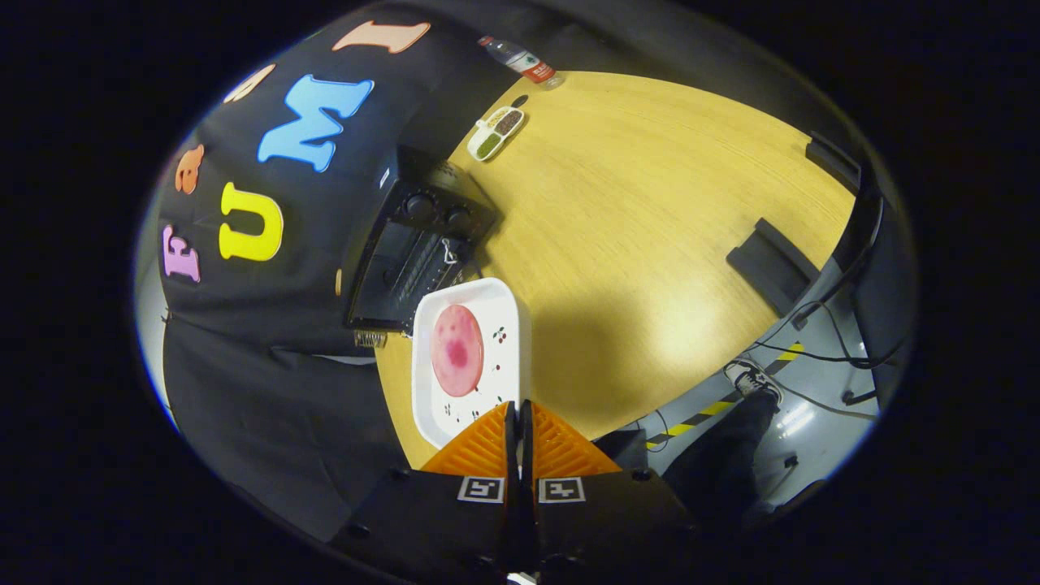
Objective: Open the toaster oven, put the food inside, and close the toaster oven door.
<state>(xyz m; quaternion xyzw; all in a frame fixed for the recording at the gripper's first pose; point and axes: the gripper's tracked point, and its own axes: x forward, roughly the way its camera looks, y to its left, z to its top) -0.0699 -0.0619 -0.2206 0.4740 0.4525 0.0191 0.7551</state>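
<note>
My gripper [517,404] is shut on the near rim of a white square plate [508,325], held up over the wooden table [650,211]. A round pink piece of food [457,350] lies on the plate. Just beyond the plate's far edge stands the black toaster oven [422,244], backed against the black cloth wall, with two knobs [437,211] and a glass front facing the plate. The plate hides part of that front, so I cannot tell how the door stands.
Past the oven on the table lie a small divided dish of grains [497,132] and a water bottle [520,58]. Black blocks [768,264] sit at the table's edge. A person's shoe [751,378], cables and striped tape show on the floor.
</note>
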